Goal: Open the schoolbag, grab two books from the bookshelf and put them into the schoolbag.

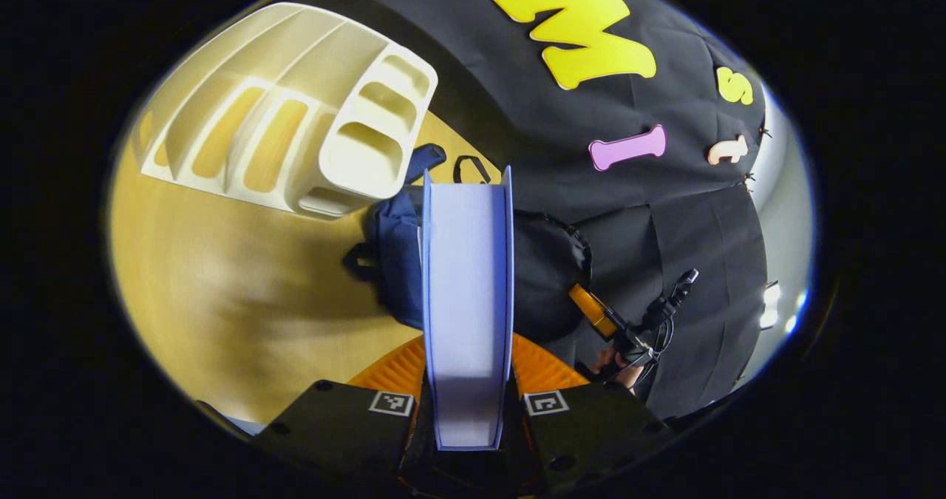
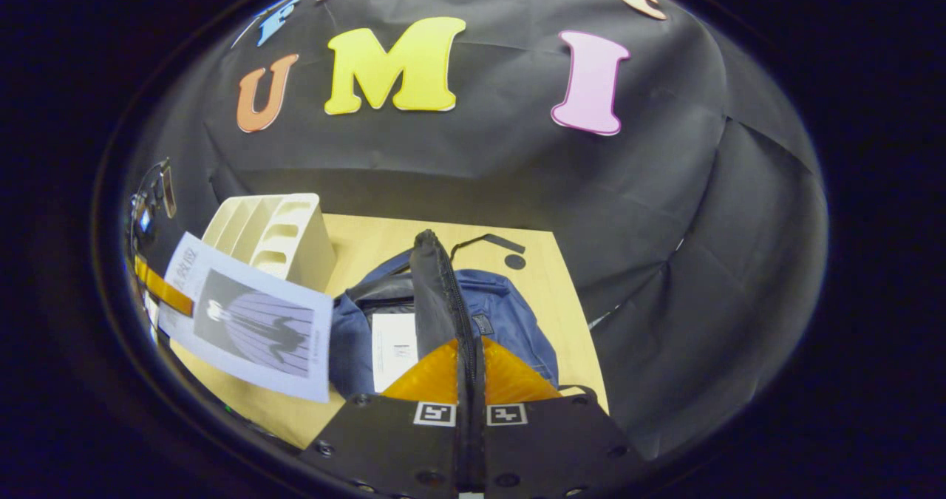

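A pale-covered book (image 1: 467, 292) stands edge-on between the left claw's fingers above the open blue schoolbag (image 2: 510, 314) (another book (image 2: 392, 351) inside), cream bookshelf (image 1: 295, 107) beyond.

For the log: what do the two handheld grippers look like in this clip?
Both the left gripper and the right gripper have a black body plate bearing two square black-and-white markers. Seen from the left gripper view, the right gripper trails black cables.

The left gripper view looks down steeply from close above the schoolbag (image 1: 547, 277); the right gripper view faces the booth wall from nearer the schoolbag (image 2: 510, 314); both share the bookshelf (image 1: 295, 114) (image 2: 273, 233) beside it.
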